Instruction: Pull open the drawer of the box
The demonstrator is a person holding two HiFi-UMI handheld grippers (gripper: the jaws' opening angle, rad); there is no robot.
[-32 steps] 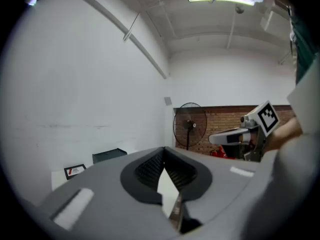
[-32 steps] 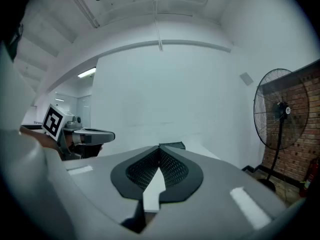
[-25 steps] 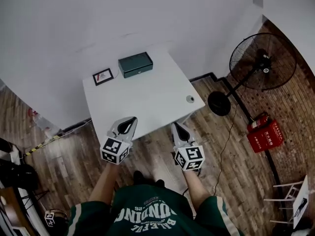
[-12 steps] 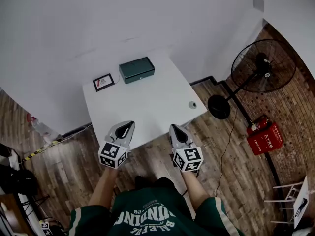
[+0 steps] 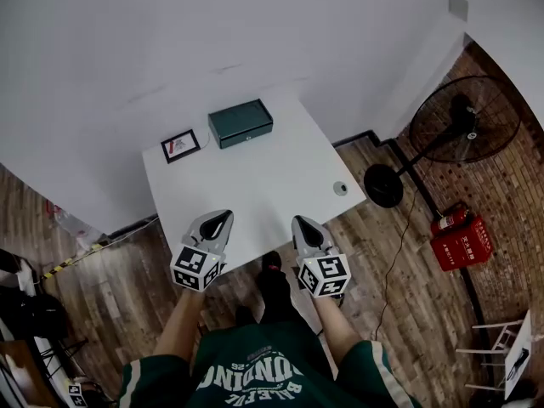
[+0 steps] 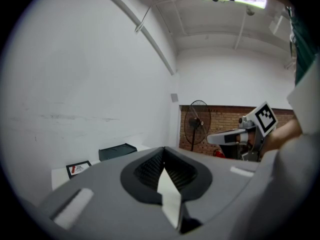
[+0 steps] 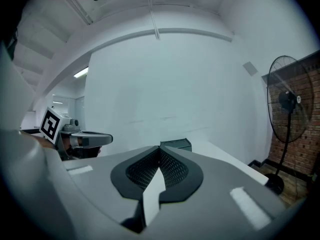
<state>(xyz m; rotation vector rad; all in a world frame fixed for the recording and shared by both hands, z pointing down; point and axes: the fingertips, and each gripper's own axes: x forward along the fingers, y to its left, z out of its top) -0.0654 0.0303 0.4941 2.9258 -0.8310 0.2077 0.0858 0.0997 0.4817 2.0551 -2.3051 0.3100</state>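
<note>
A dark green box point(image 5: 240, 122) with a closed drawer sits at the far edge of the white table point(image 5: 272, 177), by the wall. It also shows small in the left gripper view, as the box point(image 6: 117, 151), and in the right gripper view, as the box point(image 7: 176, 144). My left gripper point(image 5: 223, 217) hovers at the table's near edge, jaws shut and empty. My right gripper point(image 5: 300, 223) is level with it, also shut on nothing. Both are far from the box.
A small framed picture point(image 5: 179, 145) lies left of the box. A small round object point(image 5: 340, 189) sits near the table's right corner. A standing fan point(image 5: 455, 126) and a red box point(image 5: 461, 237) are on the wooden floor to the right.
The view has shifted slightly, so the table sits a little lower and nearer in the picture. Both grippers stay shut at the table's near edge.
</note>
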